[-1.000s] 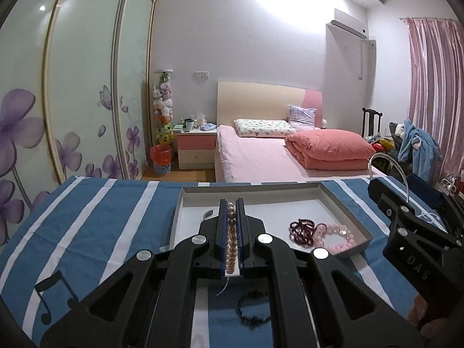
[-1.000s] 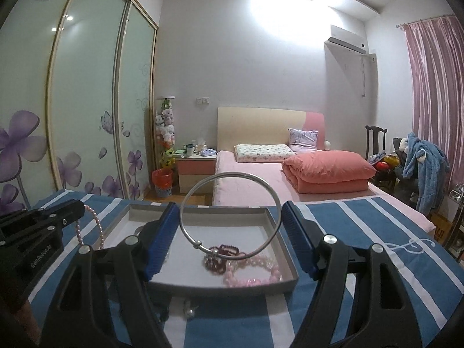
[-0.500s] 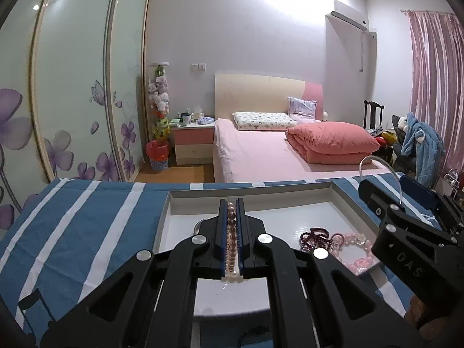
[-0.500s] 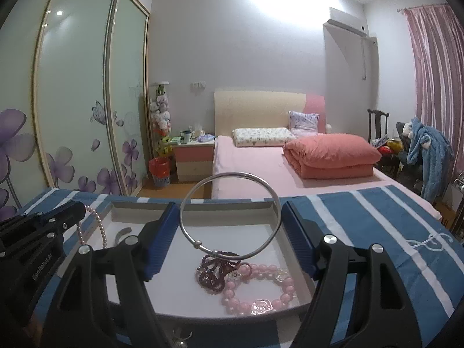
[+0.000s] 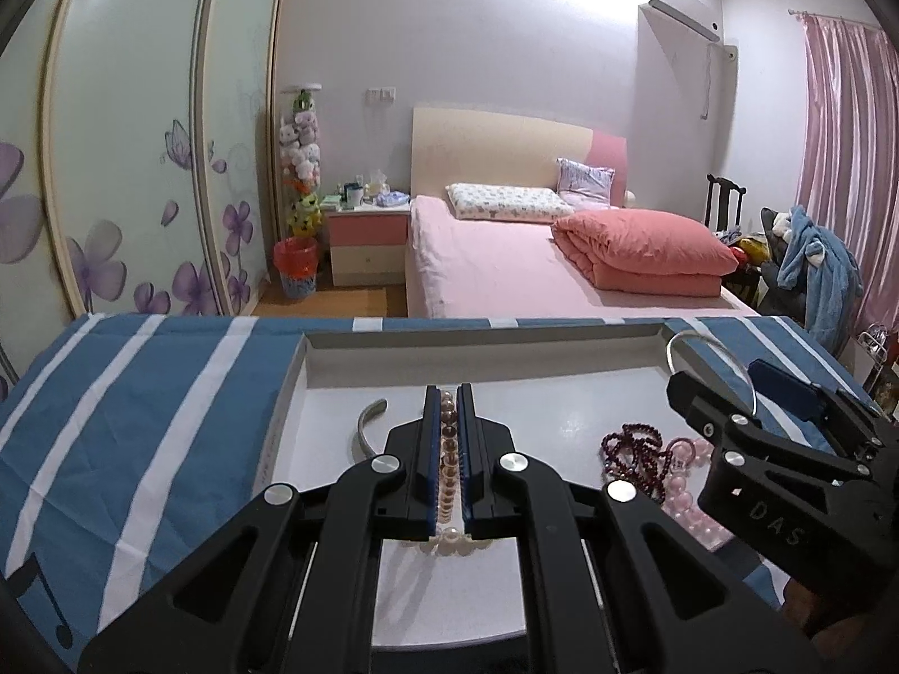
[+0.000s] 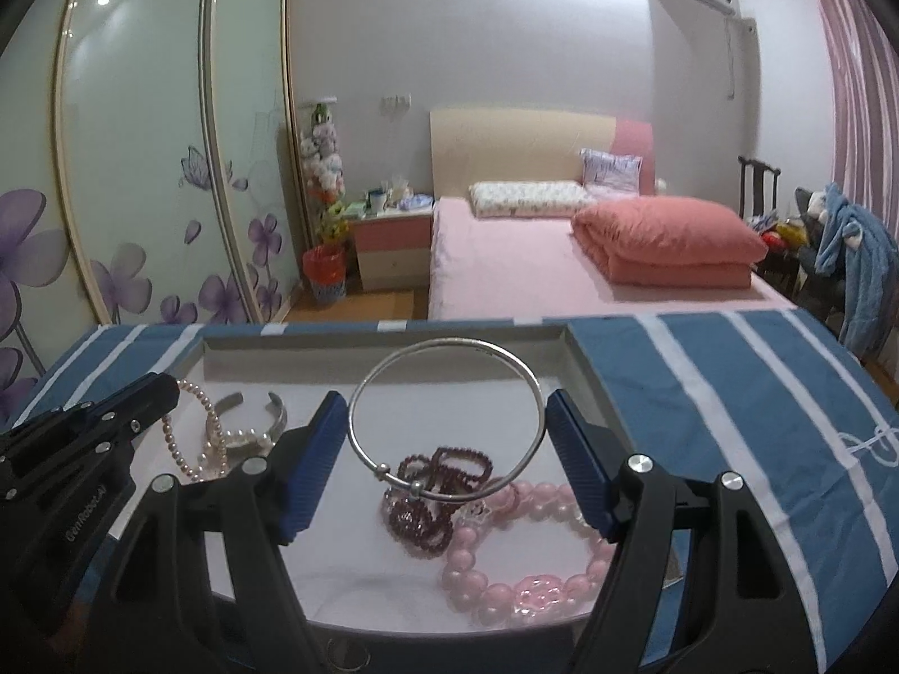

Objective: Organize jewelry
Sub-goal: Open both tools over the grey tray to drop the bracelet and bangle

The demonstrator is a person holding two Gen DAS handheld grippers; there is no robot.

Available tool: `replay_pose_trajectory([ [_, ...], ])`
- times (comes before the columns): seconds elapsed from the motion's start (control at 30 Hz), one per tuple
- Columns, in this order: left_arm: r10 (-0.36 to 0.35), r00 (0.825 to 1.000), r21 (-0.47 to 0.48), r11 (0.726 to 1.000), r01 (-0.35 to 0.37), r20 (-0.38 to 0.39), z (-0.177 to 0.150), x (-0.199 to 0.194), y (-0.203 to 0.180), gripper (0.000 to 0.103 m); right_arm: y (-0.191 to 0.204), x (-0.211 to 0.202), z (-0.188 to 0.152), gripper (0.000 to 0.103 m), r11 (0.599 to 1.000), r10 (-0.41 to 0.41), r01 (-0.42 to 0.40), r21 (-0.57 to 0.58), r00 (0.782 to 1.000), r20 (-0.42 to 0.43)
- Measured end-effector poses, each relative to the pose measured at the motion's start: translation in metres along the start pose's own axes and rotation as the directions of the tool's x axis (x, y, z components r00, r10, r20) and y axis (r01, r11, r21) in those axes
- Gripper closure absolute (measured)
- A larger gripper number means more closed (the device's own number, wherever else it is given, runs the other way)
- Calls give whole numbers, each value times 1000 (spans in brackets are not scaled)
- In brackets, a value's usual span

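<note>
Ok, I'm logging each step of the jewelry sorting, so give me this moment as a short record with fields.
left gripper: shut on the pearl bracelet, over the tray
right gripper: holds the silver bangle upright between its pads, above the tray
tray: white, shallow, on the blue striped cloth
lying in tray: dark red bead bracelet, pink bead bracelet, silver open cuff
not yet placed: pearl bracelet, silver bangle

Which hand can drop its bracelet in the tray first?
Probably left. Its hand-held gripper holds the pearl bracelet with its loop already touching the tray; the right holds its bangle upright, above the beads.
</note>
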State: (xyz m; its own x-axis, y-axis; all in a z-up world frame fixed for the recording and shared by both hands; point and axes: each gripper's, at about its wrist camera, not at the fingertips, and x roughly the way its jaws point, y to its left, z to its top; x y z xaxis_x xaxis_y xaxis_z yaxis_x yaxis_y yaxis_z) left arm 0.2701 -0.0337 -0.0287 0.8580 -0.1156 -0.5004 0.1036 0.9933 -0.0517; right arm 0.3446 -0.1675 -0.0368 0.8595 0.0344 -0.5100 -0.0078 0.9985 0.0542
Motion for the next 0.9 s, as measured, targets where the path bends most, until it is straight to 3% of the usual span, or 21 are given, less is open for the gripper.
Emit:
replay_pose_trajectory([
  [0.23,-30,999,-31,999,29,-40,-1,7,4,96,0,16,-6,30,1000,24,-24,0,997,-80],
  [0.47,-36,999,-89,995,33,-33,4,0,20,87,-11,5,-4,28,999,21,-18,33,998,-62],
  [0.9,7,1000,-120,993,-7,0,1,-46,46,87,-18,-52,-11,28,999,25,-24,27,999,-24],
])
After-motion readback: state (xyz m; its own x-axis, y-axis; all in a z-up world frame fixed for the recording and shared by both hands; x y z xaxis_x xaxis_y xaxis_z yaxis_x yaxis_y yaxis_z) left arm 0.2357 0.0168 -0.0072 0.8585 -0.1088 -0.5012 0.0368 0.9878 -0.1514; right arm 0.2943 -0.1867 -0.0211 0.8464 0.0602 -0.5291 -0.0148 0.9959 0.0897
